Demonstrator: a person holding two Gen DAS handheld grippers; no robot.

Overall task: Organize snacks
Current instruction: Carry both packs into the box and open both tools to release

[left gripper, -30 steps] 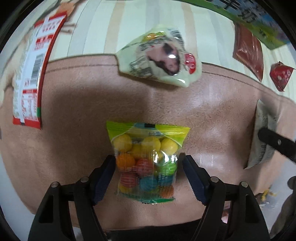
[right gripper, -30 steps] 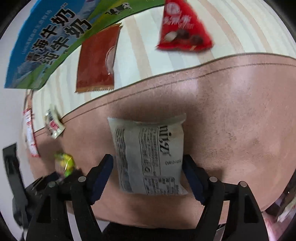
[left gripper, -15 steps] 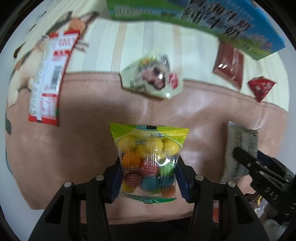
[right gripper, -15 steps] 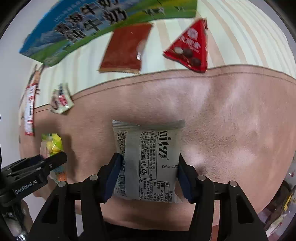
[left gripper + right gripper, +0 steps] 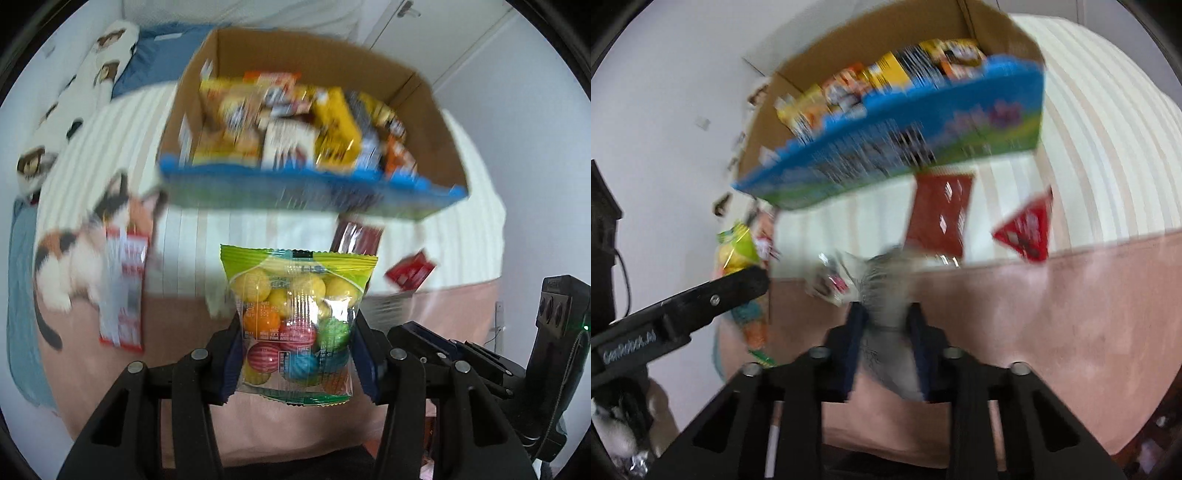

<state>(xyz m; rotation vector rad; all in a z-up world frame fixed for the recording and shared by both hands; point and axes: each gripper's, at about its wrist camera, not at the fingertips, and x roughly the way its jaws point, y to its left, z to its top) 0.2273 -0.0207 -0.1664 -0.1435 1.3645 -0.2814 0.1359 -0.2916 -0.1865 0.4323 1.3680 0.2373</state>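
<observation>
My left gripper [image 5: 297, 354] is shut on a clear bag of coloured candy balls [image 5: 295, 317] with a green top, held upright in the air above the pink blanket [image 5: 177, 332]. My right gripper [image 5: 886, 325] has its jaws closing tight on a grey printed snack packet [image 5: 886, 280], which is squeezed narrow and blurred. Ahead of both stands an open cardboard box [image 5: 436, 110] with a blue and green front [image 5: 923, 129], filled with several yellow, orange and white snack packs.
Loose snacks lie on the striped cover [image 5: 1108, 147] in front of the box: a dark red sachet [image 5: 942, 210], a red triangular pack [image 5: 1027, 232], a small white pack [image 5: 827, 280], and a long red-and-white packet [image 5: 123, 288]. A cat print [image 5: 74, 258] is at the left.
Both grippers closed on their packs and lifted them off the pink blanket. The views tilted up, bringing the open box and its contents into sight. The grey packet is now crumpled narrower.
</observation>
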